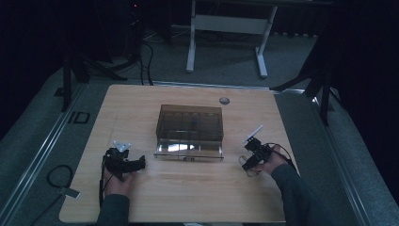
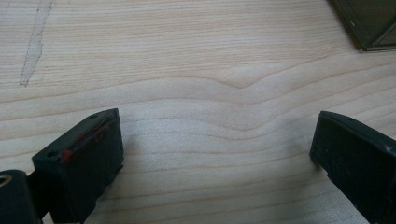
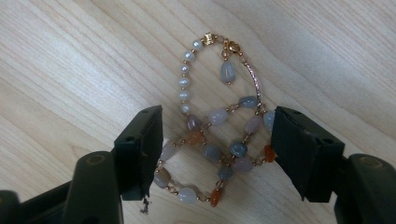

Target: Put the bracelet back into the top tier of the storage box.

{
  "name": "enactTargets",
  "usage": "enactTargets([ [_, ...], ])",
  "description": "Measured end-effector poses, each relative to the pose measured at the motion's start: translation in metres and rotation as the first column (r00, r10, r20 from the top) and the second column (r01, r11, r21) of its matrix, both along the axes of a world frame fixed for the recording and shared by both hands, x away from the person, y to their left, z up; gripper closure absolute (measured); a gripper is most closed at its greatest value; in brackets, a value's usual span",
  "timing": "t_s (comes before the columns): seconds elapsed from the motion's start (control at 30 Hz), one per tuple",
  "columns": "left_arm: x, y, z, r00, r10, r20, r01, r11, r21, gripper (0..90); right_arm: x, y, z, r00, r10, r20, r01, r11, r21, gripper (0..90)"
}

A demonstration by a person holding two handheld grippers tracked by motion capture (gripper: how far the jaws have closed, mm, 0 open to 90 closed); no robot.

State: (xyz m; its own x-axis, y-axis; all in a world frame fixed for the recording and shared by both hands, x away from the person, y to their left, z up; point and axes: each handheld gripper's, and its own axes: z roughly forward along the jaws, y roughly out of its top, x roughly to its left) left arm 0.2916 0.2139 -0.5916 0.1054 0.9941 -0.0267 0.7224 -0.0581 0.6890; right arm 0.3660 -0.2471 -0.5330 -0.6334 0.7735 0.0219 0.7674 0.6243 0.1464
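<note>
1. A beaded bracelet (image 3: 217,140) of grey, pale pink, white and orange stones on a thin gold-coloured chain lies coiled on the light wooden table (image 3: 70,60), in the middle of the right gripper view.
2. The right gripper (image 3: 217,147) has its two black jaws standing on either side of the bracelet's lower loops. Each pad sits just beside, or perhaps touching, the outer beads; no firm squeeze on them is visible.
3. The bracelet's upper loop, with its white pearl-like beads and a hanging grey drop, reaches above the jaws toward the top centre of that frame.
4. In the high view the right gripper (image 1: 251,159) sits at the lower right of the table (image 1: 188,197), held in a hand with a dark sleeve. The bracelet is a small pale curl (image 1: 248,168) beneath it.
5. The left gripper (image 1: 126,163) rests at the lower left of the table in the high view, held by the other hand.
6. In the left gripper view, the left gripper (image 2: 215,140) has its jaws spread wide, with bare wood between them.
7. A smoky, translucent brown plastic box (image 1: 190,130) with a clear drawer front stands in the middle of the table, well apart from both grippers. Its corner shows at the upper right of the left gripper view (image 2: 369,23).
</note>
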Motion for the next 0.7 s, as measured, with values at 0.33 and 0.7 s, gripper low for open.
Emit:
enactTargets([
  [0.33, 0.0, 0.0, 0.0, 1.0, 0.0, 0.0, 0.0, 1.0, 0.0, 2.8, 0.0034, 0.0005, 0.003, 0.9999, -0.005, 0.009, 0.005, 0.9999, -0.016, 34.4],
  [0.7, 0.0, 0.0, 0.0, 1.0, 0.0, 0.0, 0.0, 1.0, 0.0, 2.8, 0.0071, 0.0033, -0.0037, 0.9991, 0.024, -0.035, -0.026, 0.998, -0.058, 33.3],
])
